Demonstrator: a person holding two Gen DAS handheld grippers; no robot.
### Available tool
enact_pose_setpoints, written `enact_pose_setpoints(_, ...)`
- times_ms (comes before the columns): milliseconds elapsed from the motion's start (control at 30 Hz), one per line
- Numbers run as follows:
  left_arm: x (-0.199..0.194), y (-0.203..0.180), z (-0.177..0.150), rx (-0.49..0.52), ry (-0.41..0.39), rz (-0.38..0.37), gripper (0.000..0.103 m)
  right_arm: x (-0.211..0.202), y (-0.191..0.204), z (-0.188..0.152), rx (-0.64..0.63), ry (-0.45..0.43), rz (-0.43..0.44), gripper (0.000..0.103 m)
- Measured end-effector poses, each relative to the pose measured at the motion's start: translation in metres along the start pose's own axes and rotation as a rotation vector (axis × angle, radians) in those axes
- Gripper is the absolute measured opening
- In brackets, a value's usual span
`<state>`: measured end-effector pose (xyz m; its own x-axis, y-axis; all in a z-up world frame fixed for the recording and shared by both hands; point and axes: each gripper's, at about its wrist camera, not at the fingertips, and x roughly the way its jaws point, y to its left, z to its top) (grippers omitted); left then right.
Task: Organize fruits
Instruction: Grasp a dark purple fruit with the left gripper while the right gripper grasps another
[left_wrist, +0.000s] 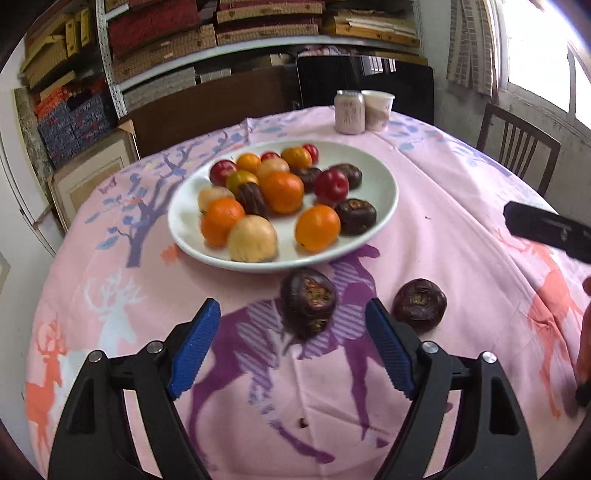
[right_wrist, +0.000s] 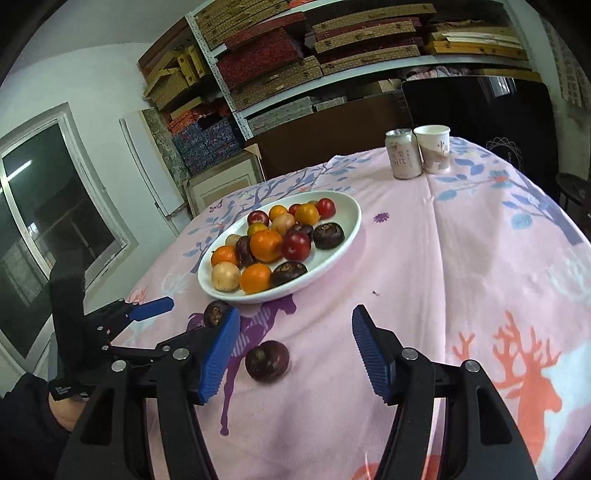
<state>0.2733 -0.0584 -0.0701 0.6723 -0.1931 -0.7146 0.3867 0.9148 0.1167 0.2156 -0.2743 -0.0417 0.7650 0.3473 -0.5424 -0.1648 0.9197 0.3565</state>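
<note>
A white oval plate (left_wrist: 384, 184) (right_wrist: 349, 210) holds several oranges, red plums, pale round fruits and dark brown water chestnuts. Two dark water chestnuts lie on the pink cloth in front of it. One (left_wrist: 308, 297) (right_wrist: 215, 312) sits just ahead of my open left gripper (left_wrist: 293, 314), between its blue fingertips. The other (left_wrist: 419, 304) (right_wrist: 267, 360) lies to its right, just ahead of my open, empty right gripper (right_wrist: 295, 325), nearer its left finger. The left gripper also shows at the left of the right wrist view (right_wrist: 149, 308).
A pink drink can (left_wrist: 349, 110) (right_wrist: 402, 153) and a paper cup (left_wrist: 378, 109) (right_wrist: 436, 147) stand at the table's far side. The round table has a pink deer-print cloth (left_wrist: 461, 206) (right_wrist: 461, 258). A wooden chair (left_wrist: 517, 147) stands right; shelves of boxes behind.
</note>
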Motion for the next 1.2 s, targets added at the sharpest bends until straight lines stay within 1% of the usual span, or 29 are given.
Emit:
enact_pose_setpoints(67, 0.009, -0.003, 0.001, 0.001, 0.009, -0.005, 0.079, 0.001, -0.003, -0.005, -0.006, -0.001, -0.010, 0.064)
enact_pose_setpoints(200, 0.024, -0.003, 0.006, -0.017, 0.027, 0.012, 0.078, 0.005, -0.006, -0.013, 0.000, 0.023, 0.002, 0.064)
enact_pose_setpoints(267, 0.032, -0.001, 0.007, -0.023, 0.050, 0.021, 0.061, 0.006, -0.006, -0.014, 0.002, 0.026, 0.010, 0.064)
enact_pose_setpoints(300, 0.035, 0.000, 0.006, -0.025, 0.070, 0.010, 0.042, 0.006, -0.006, -0.015, 0.002, 0.025, 0.013, 0.064)
enact_pose_setpoints(333, 0.037, 0.001, 0.006, -0.029, 0.078, 0.009, 0.036, 0.006, -0.006, -0.014, 0.001, 0.028, 0.016, 0.064)
enact_pose_setpoints(400, 0.030, 0.000, 0.004, -0.015, 0.058, 0.030, 0.036, 0.009, -0.005, -0.015, -0.006, 0.043, 0.015, 0.064)
enact_pose_setpoints(500, 0.008, 0.001, 0.001, -0.023, 0.011, 0.007, 0.036, 0.013, 0.001, -0.017, -0.032, 0.078, 0.011, 0.064)
enact_pose_setpoints(600, -0.023, 0.002, -0.004, -0.030, -0.044, -0.022, 0.036, 0.023, 0.018, -0.022, -0.108, 0.157, -0.005, 0.064)
enact_pose_setpoints(700, -0.051, 0.006, -0.011, -0.038, -0.084, -0.039, 0.036, 0.035, 0.036, -0.025, -0.192, 0.210, -0.043, 0.064)
enact_pose_setpoints(867, -0.075, 0.021, -0.022, -0.077, -0.093, -0.047, 0.036, 0.063, 0.057, -0.023, -0.262, 0.276, -0.094, 0.064)
enact_pose_setpoints(933, -0.081, 0.026, -0.026, -0.082, -0.100, -0.036, 0.036, 0.076, 0.063, -0.024, -0.285, 0.304, -0.133, 0.064)
enact_pose_setpoints(967, -0.082, 0.029, -0.028, -0.090, -0.102, -0.036, 0.036, 0.082, 0.065, -0.025, -0.290, 0.326, -0.132, 0.050)
enact_pose_setpoints(1000, -0.084, 0.032, -0.030, -0.099, -0.101, -0.037, 0.036, 0.083, 0.068, -0.026, -0.297, 0.323, -0.140, 0.042)
enact_pose_setpoints(1100, -0.085, 0.037, -0.036, -0.113, -0.097, -0.039, 0.036, 0.076, 0.069, -0.028, -0.277, 0.306, -0.133, 0.041)
enact_pose_setpoints(1200, -0.085, 0.041, -0.041, -0.119, -0.095, -0.045, 0.036, 0.058, 0.063, -0.026, -0.243, 0.255, -0.122, 0.041)
